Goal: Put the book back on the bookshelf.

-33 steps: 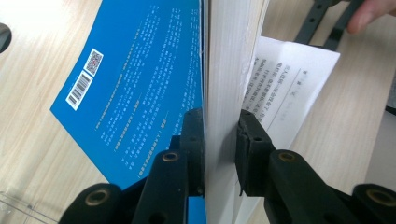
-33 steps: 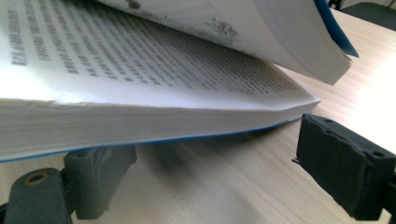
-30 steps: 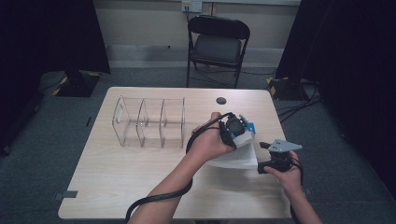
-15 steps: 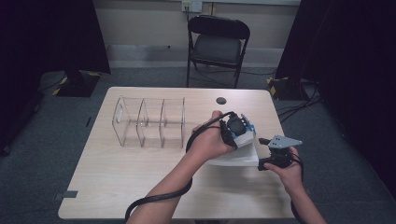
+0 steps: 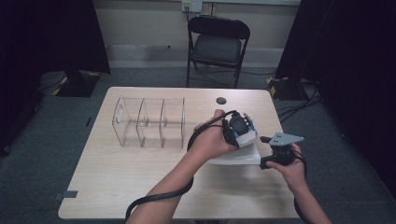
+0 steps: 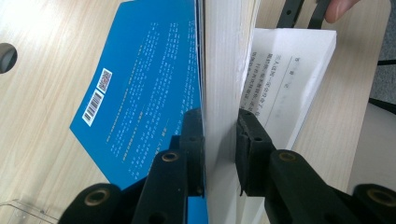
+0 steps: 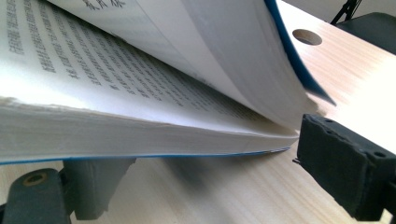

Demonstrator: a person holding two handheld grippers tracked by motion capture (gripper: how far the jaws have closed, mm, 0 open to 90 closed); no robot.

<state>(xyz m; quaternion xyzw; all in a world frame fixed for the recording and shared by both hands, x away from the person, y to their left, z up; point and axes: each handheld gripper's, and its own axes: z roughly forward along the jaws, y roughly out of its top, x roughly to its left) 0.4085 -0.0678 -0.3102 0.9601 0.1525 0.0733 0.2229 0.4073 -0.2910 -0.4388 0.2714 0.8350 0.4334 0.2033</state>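
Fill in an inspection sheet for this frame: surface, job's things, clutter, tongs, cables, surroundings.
Surface: light wooden table, with a round grommet hole near the far edge.
Job's things: blue-covered book lying open at the table's right; a thick block of pages is lifted on edge.
Clutter: clear divided organiser, compartments look empty.
Tongs: left tongs shut on the lifted page block; right tongs open, jaws either side of the book's lower corner, not pressing.
Cables: black cable trails from the left tongs off the near edge; more cables on the floor at right.
Surroundings: folding chair behind the table, grey carpet, dark curtains.
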